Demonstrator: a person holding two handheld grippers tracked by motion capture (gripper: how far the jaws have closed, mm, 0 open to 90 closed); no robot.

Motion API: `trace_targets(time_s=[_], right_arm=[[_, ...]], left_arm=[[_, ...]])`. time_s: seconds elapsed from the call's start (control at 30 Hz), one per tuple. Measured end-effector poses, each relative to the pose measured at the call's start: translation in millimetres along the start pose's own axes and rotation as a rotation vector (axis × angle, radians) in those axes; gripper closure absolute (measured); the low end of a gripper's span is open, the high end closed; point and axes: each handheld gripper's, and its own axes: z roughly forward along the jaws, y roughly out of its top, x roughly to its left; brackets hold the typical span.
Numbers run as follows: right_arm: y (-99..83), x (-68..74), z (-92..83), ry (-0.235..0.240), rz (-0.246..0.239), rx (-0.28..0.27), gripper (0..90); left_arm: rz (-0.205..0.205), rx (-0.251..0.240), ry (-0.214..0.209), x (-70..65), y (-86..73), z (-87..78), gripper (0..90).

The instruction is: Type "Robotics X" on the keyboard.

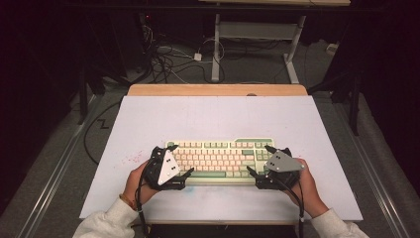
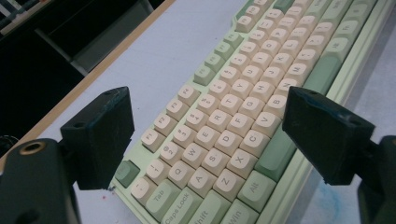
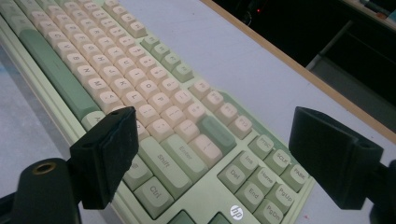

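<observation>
Pale green and cream, the mechanical keyboard (image 1: 220,159) lies near the front edge of the white table (image 1: 213,116), and I judge I am at the approach step, setting up to grasp it by its two short ends. My left gripper (image 1: 174,166) hangs over the keyboard's left end with jaws spread wide and holding nothing, the Tab and Caps Lock keys showing between them in the left gripper view, while my right gripper (image 1: 258,164) is likewise released over the right end, straddling the Shift, Enter and navigation keys. Next, I think, each gripper must drop so one jaw clears the far edge and one the near edge, then both must close evenly so the keyboard lifts level.
</observation>
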Motion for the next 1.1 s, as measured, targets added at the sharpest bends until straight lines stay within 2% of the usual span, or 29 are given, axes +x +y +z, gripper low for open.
trace_targets(time_s=[0.4, 0.87, 1.1], right_arm=[[-3.5, 2.0, -9.6, -0.016, -0.010, -0.016, 16.7], [-10.7, -0.4, -18.3, -0.040, -0.006, -0.017, 16.7], [-15.3, -3.8, -22.3, -0.064, -0.005, -0.013, 16.7]], left_arm=[[0.030, -0.014, 0.028, -3.2, -6.0, -8.6, 16.2], [0.027, -0.031, 0.042, -0.7, -14.6, -19.3, 16.2], [0.013, -0.034, 0.047, 2.6, -20.2, -24.0, 16.2]])
